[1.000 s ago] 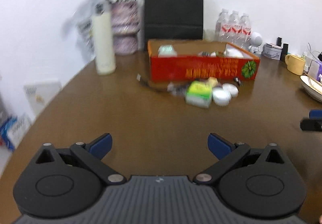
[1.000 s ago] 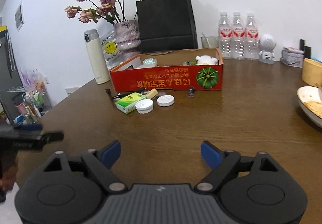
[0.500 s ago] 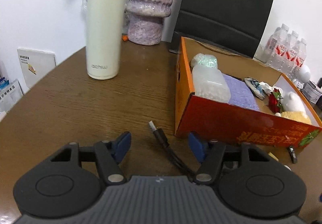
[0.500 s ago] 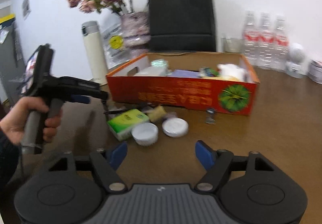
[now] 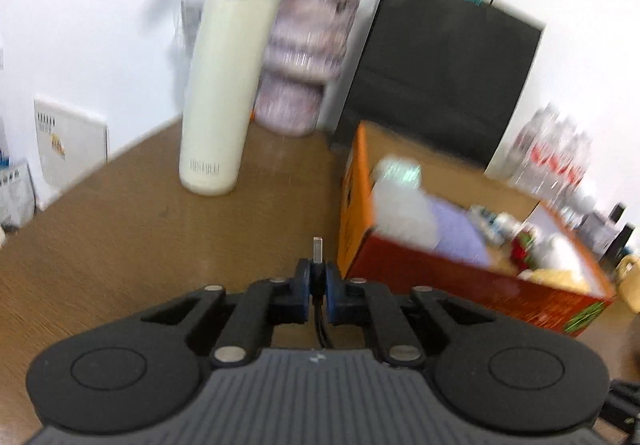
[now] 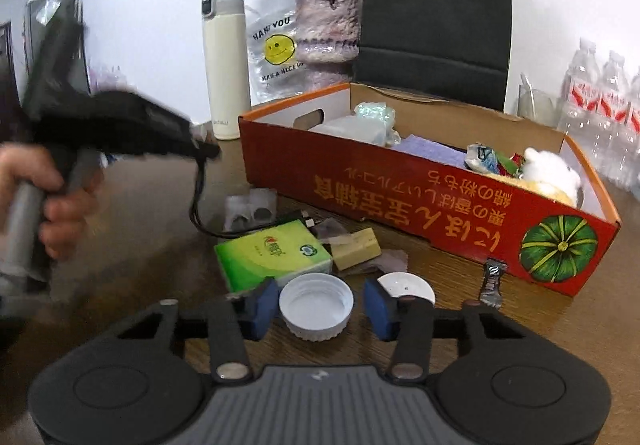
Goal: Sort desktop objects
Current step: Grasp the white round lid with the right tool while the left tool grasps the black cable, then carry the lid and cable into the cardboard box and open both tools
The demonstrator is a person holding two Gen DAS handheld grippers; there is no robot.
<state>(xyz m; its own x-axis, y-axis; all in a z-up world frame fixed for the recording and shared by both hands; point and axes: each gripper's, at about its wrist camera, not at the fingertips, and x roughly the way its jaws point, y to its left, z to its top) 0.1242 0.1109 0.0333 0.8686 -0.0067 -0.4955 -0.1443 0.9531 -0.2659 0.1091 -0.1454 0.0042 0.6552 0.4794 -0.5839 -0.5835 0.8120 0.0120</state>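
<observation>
My left gripper is shut on a black USB cable; its metal plug sticks out past the pads, lifted beside the orange box. In the right wrist view the left gripper holds the cable, which hangs down to the table. My right gripper is open, its pads on either side of a white bottle cap on the table. A second white lid, a green tissue pack and a yellow block lie near it. The box holds several items.
A cream thermos, a vase of flowers, a black paper bag and water bottles stand behind the box. A small wrapped item and a blister pack lie on the brown table.
My left gripper has closed on the USB cable and lifted it. My right gripper has moved forward and down until its open pads flank the white cap.
</observation>
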